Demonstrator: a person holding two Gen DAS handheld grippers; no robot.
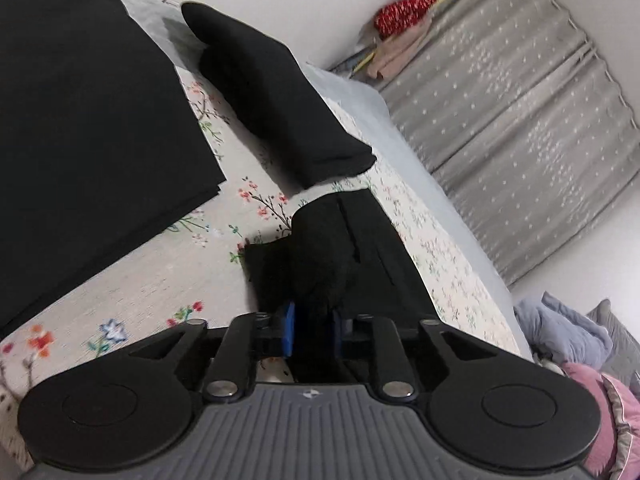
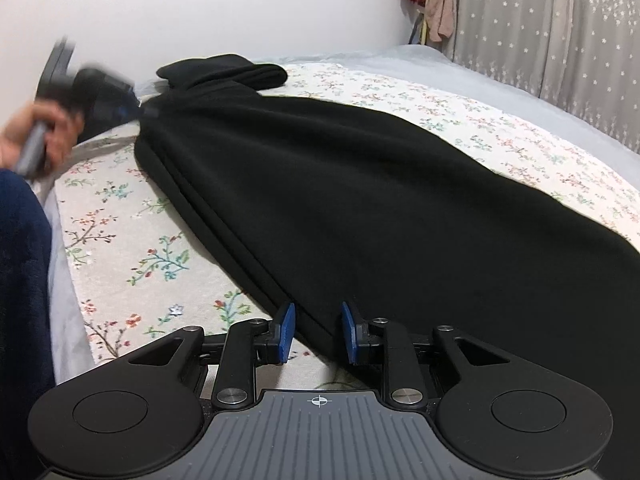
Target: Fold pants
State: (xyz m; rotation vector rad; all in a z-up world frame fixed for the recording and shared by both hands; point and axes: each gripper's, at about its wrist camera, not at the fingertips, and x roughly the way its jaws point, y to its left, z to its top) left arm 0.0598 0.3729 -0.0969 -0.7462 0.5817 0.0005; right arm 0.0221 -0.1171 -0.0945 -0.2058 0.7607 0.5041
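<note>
floral bedspread (image 2: 120, 240) | black pants (image 2: 360, 200) lying long, layered | left tool (image 1: 312, 324) gripping pants | right tool (image 2: 316, 332) agape around edge

White wall (image 2: 200, 8); grey starred curtain (image 2: 552, 20); floral bedspread (image 2: 120, 240).

Pants (image 2: 360, 184) lie on bed (image 2: 132, 248); curtain (image 2: 560, 20) behind bed; folded garment (image 1: 276, 96) beyond pants.

left tool (image 2: 132, 110) motion-blurred; pants (image 2: 360, 200) cut off at right edge.
</note>
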